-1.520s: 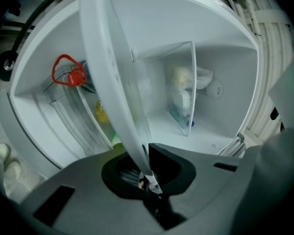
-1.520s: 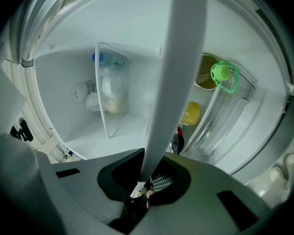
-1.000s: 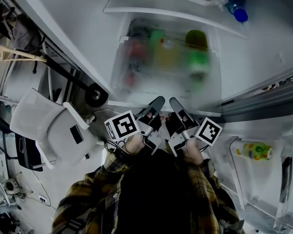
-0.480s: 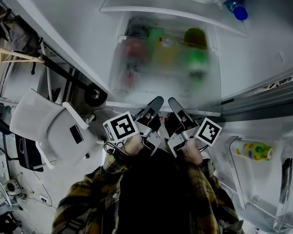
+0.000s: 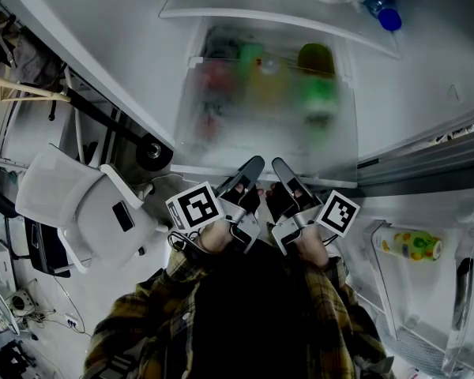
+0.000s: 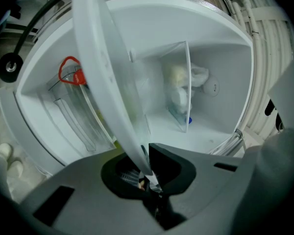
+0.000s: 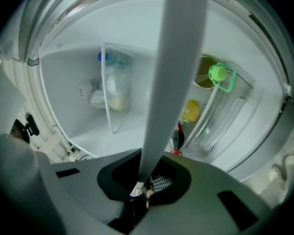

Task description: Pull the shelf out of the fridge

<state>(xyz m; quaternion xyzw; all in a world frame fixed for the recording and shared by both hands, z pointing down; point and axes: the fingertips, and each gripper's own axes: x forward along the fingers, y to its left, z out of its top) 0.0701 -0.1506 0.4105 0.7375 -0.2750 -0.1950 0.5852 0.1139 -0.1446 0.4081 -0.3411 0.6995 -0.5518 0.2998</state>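
Two grippers are working as a pair at the front edge of the shelf (image 5: 261, 121), which is lying low inside the open fridge (image 5: 426, 101) above blurred red, yellow and green items (image 5: 316, 93). The left gripper (image 5: 251, 166) and right gripper (image 5: 282, 166) are sitting side by side near the middle of that edge, both pointing level into the cabinet.

In the left gripper view the fingers (image 6: 166, 161) are pinching the shelf's pale front strip – almost together, with only the thin edge between them. In the right gripper view the fingers (image 7: 172, 180) are clamping the same strip in the same way.

Step in hand, as judged: the grasp is made and the shelf is waiting to be drawn out, since most of it appears to be inside the cabinet.

Next move, as judged: both hands should be travelling back toward the body together and level – so the panel is not skewing in its side supports. With both grips close to the centre, the panel may be tipping as its rear end comes free.
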